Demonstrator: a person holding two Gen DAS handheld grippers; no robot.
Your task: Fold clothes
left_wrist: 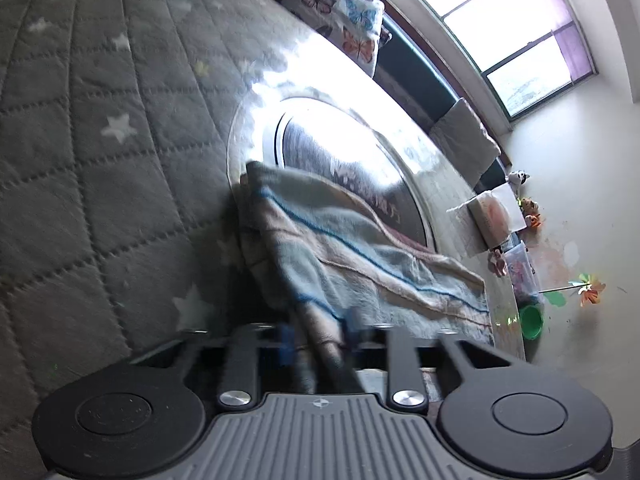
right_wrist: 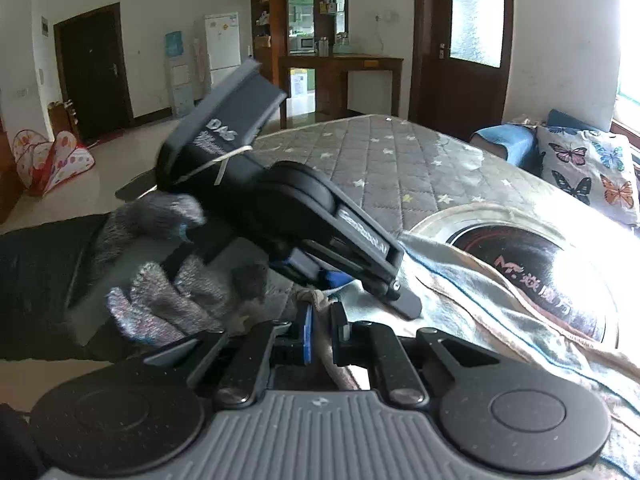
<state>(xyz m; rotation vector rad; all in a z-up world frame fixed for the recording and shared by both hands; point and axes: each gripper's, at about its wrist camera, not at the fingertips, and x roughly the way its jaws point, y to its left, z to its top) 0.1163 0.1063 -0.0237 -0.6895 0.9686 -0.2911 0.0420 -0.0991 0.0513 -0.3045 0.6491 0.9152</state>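
A: Grey quilted mattress cover (right_wrist: 384, 160) with white stars, butterfly-print pillow (right_wrist: 588, 172) at the far edge.

B: And a white fridge (right_wrist: 222, 46), a dark wooden door (right_wrist: 94, 68), a green plastic cup (left_wrist: 531, 322) by the wall.

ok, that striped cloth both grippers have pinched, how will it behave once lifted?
Probably floppy: the striped cloth already sags in folds from the left gripper. Likely light, since thin pinches hold it, also at the right gripper. Its fuzzy pile suggests it should grip the fingers rather than slip.
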